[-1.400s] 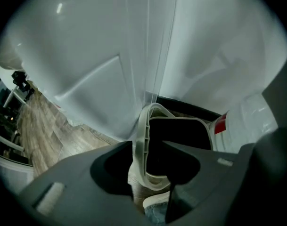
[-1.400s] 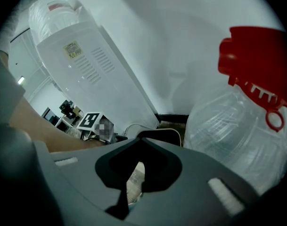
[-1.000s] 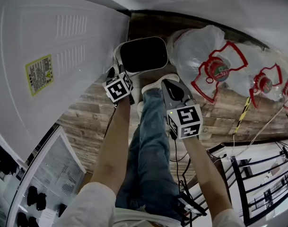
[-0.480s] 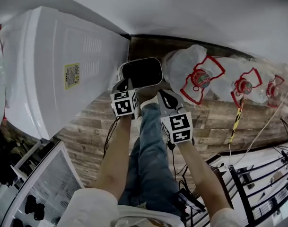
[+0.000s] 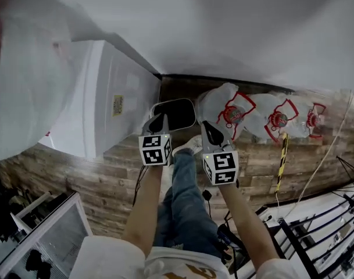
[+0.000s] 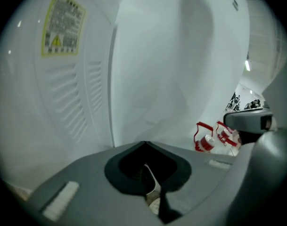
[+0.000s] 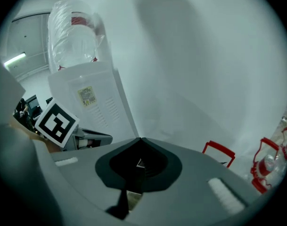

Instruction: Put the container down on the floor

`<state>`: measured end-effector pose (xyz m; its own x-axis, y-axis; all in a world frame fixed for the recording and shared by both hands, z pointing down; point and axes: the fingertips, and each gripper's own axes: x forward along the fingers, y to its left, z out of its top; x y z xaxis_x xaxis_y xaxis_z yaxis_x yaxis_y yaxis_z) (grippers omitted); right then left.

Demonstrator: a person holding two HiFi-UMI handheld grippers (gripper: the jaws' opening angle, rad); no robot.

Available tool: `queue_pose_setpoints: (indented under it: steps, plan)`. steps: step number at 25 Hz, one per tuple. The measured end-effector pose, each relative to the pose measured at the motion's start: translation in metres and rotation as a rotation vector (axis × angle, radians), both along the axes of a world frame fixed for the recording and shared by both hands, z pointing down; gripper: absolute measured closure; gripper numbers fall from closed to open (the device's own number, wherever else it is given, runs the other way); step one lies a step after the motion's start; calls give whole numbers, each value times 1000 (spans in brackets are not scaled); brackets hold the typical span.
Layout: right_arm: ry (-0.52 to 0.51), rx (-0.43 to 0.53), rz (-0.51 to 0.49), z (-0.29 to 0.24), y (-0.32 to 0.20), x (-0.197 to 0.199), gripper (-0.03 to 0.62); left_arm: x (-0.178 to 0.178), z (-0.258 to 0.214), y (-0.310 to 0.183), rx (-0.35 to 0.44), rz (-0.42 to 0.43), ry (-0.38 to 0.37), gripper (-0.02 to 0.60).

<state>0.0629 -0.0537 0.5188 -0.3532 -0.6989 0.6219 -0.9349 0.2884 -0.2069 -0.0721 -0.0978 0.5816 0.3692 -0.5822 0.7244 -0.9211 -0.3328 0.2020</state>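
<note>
Both pairs of jaws are closed and grip nothing. In the left gripper view the left gripper has its two grey tips pressed together with nothing between them, and the right gripper view shows the same for the right gripper.

In the head view the left gripper and the right gripper are held out side by side, each on a bare forearm. The container, white-rimmed with a dark inside, sits on the wood-plank floor just beyond the jaw tips. It lies between the two pairs and nearer the left one, and neither pair holds it.

To the left of the left jaws stands a white appliance with a yellow label on its panel. It fills most of the space ahead of those jaws. The right gripper view shows it left of the right jaws, carrying a plastic-wrapped bottle.

To the right of the right jaws, plastic-wrapped water jugs with red handles stand in a row along the white wall.

Behind the jaws, a leg in jeans stands on the planks.
</note>
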Motion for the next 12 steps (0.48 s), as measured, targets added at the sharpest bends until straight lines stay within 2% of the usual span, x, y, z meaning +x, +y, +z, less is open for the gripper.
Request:
queue_pose_setpoints:
  steps: [5,9,12]
  plan:
    - [-1,50,53,-61,5,11,571,12,-83,8,89,87,62,581]
    - [12,90,74,-107,13,19,571,17,-149,8,148,92,134,581]
    - [20,136,106,-144,21,22,571,18,-200,11,213,118,155,581]
